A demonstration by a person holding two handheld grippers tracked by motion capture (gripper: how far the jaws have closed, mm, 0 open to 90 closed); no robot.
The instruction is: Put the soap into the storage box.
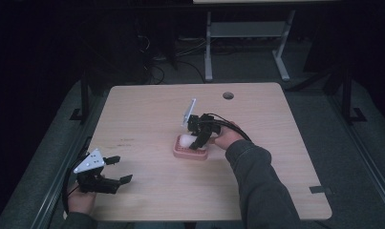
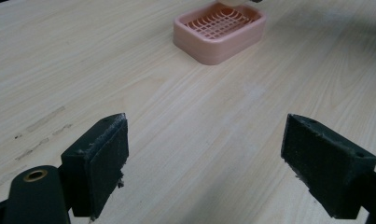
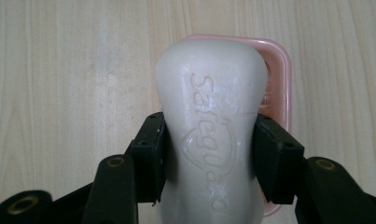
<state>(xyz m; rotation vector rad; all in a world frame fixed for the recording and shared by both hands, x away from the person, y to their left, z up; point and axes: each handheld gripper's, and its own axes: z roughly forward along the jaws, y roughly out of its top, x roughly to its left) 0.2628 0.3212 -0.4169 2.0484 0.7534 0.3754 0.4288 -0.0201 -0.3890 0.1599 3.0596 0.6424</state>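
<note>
A white bar of soap (image 3: 211,121) with raised lettering is clamped between the two black jaws of my right gripper (image 3: 209,158). In the high view that gripper (image 1: 198,139) holds the soap (image 1: 186,140) over a pink soap dish (image 1: 190,151) in the middle of the table. The dish (image 3: 279,84) peeks out behind the soap, and its slotted floor (image 2: 218,25) appears far off in the left gripper view. My left gripper (image 1: 117,170) rests near the table's front left corner, its jaws (image 2: 206,163) wide apart over bare wood.
The wooden table (image 1: 147,109) has a round cable hole (image 1: 228,95) near its far edge. A dark bracket (image 1: 321,189) sits at the right front edge. Beyond the table stand grey desk legs (image 1: 208,47) and cables on a dark floor.
</note>
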